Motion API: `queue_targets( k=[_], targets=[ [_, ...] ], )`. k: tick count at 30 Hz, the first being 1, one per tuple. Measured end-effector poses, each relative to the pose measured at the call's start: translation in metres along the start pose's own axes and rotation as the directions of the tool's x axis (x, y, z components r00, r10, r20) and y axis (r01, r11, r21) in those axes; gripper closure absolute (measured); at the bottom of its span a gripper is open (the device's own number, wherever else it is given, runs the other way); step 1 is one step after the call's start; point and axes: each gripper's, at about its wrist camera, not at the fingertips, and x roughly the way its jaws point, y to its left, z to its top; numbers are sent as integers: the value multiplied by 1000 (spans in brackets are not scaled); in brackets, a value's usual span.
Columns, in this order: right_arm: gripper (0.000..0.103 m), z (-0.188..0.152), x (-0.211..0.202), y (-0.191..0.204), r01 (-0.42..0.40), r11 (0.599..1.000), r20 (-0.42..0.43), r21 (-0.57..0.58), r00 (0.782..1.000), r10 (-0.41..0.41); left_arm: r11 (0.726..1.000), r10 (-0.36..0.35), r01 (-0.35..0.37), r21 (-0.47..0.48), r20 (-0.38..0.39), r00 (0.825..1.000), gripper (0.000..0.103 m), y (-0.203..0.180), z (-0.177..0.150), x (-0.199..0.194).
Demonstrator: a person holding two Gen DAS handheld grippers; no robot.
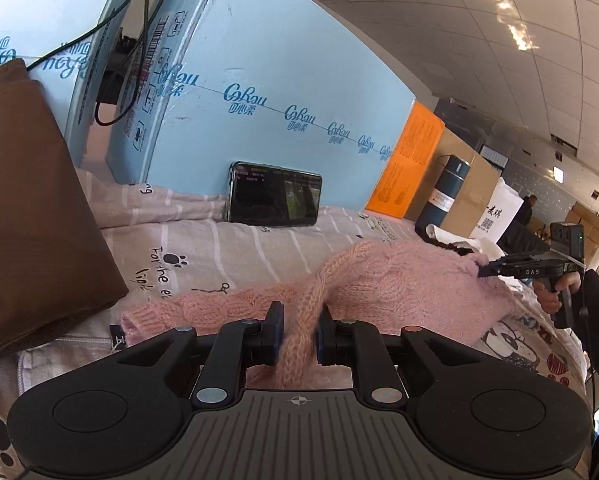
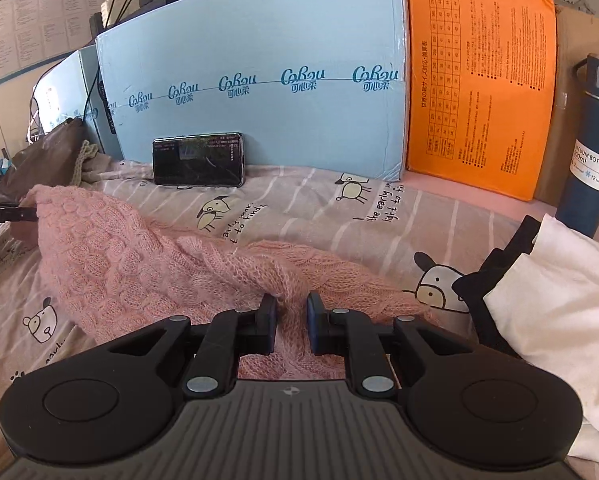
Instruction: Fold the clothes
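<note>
My left gripper (image 1: pixel 300 322) pinched the pink sweater (image 1: pixel 399 280). My right gripper (image 2: pixel 292 312) clamped its other edge above the printed bedsheet (image 2: pixel 339 216).

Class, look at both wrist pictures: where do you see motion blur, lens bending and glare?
Left wrist view: the pink sweater strip between the left tongs is smeared by motion; the blue box edges bow strongly; ceiling lights are blown out. Right wrist view: sharper knit at the right tongs, the box top curves, and the phone screen carries reflections.
</note>
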Motion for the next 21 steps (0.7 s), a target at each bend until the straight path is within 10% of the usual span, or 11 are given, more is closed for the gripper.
queue_targets(
  k=[6,14,17,19,21],
  targets=[
    [79,-4,7,-15,1,995,18,99,1000,-3,991,-10,19,-136,66,998,45,18,1,-9],
    [40,-27,-24,-22,47,960,114,276,990,-81,971,65,-50,-234,56,996,39,16,2,2],
    [38,-39,-39,-23,80,941,134,329,982,-130,967,139,-128,-221,34,990,52,7,2,9],
    [37,-46,-49,-22,105,928,141,357,976,-164,969,182,-175,-172,23,983,93,-3,1,13],
    [36,-55,-56,-21,131,923,138,361,972,-192,964,244,-238,-116,39,969,94,-17,-2,12]
  ],
)
